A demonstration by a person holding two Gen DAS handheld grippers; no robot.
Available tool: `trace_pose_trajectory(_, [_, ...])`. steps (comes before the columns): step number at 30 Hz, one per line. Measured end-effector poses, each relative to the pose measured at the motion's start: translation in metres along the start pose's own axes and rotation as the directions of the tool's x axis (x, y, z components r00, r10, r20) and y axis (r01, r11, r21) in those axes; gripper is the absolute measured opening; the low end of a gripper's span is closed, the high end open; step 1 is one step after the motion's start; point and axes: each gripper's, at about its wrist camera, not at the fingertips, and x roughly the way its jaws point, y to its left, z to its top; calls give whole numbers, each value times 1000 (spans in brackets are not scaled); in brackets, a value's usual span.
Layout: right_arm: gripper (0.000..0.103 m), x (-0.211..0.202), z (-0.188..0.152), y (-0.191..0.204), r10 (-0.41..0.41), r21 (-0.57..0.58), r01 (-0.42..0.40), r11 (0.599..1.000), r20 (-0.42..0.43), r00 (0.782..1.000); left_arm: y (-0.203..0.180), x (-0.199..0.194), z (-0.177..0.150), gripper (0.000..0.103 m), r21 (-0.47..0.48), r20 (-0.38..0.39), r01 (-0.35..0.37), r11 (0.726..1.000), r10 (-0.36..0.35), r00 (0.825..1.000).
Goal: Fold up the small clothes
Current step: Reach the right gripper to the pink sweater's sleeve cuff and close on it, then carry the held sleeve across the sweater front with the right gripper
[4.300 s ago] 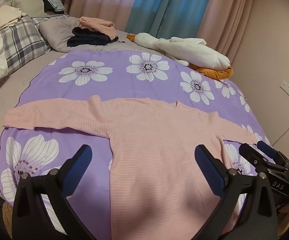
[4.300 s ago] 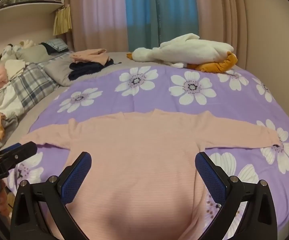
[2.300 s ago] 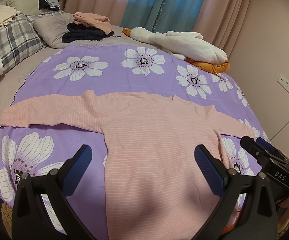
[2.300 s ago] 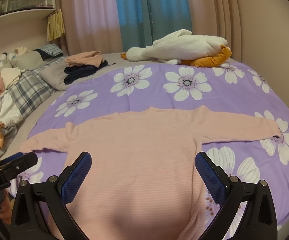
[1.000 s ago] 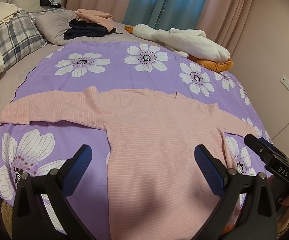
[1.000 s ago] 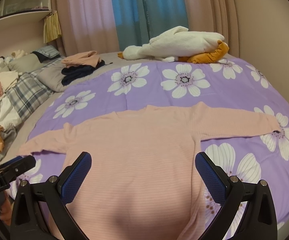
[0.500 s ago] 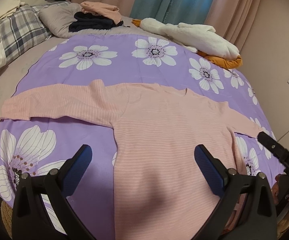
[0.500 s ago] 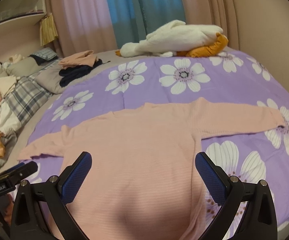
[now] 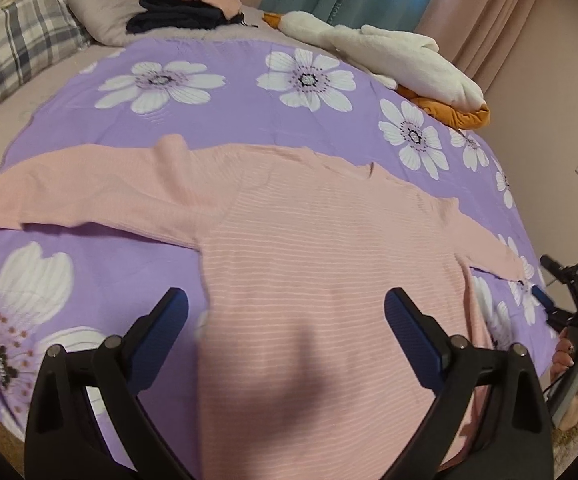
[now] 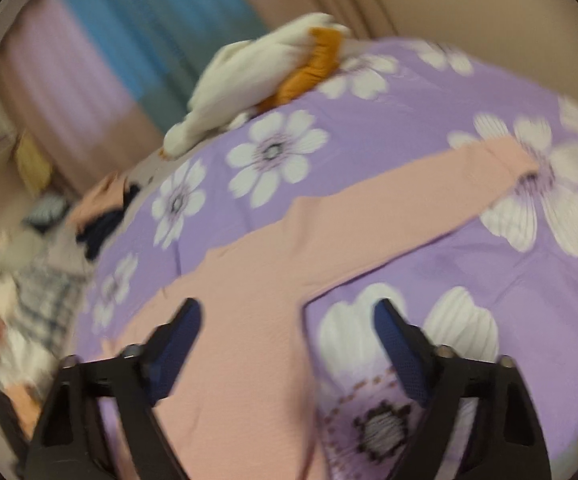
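Pink long-sleeved top (image 9: 309,248) spread flat, front down or up not told, on the purple flowered bedspread (image 9: 217,120), both sleeves stretched out sideways, hem toward the cameras. Nothing folded yet, by the look of it: first step in hand, the approach to a sleeve.

Left gripper (image 9: 287,320) poised over the lower body of the top, jaws wide apart, nothing between them. Right gripper (image 10: 287,328) likewise with jaws wide apart and empty, straddling the side seam of the top below the armpit, tilted and caught in motion blur.

Next move, as a judgement: each gripper out along its own sleeve, jaws closed on the cuff or the shoulder edge, then sleeve carried across the body of the top. Thin knit, likely to drag and wrinkle unless lifted clear of the bedspread first.

Left wrist view alone: whole top with neckline, the left sleeve (image 9: 69,192) lying with a small ridge at the shoulder, the folded pile of pink and dark clothes (image 9: 185,8) beyond the top by the grey pillow, sharp. Also the right gripper seen from outside, at the far right edge beside the right cuff.

Right wrist view alone: right sleeve (image 10: 409,208) full to the cuff, resting on a white flower. White plush toy (image 10: 249,72) beyond the top in both.
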Motion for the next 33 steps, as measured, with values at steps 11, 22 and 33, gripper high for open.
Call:
trace_pose_trajectory(11, [51, 23, 56, -133, -242, 363, 223, 905, 7, 970, -34, 48, -5, 89, 50, -120, 10, 999, -4, 993])
trace_pose_trajectory(22, [16, 48, 93, -177, -301, 398, 270, 877, 17, 953, -39, 64, -8, 88, 41, -142, -23, 999, 29, 989])
trace_pose_trajectory(33, [5, 18, 126, -100, -380, 121, 362, 924, 208, 901, -43, 55, -1, 88, 22, -112, -28, 999, 30, 993])
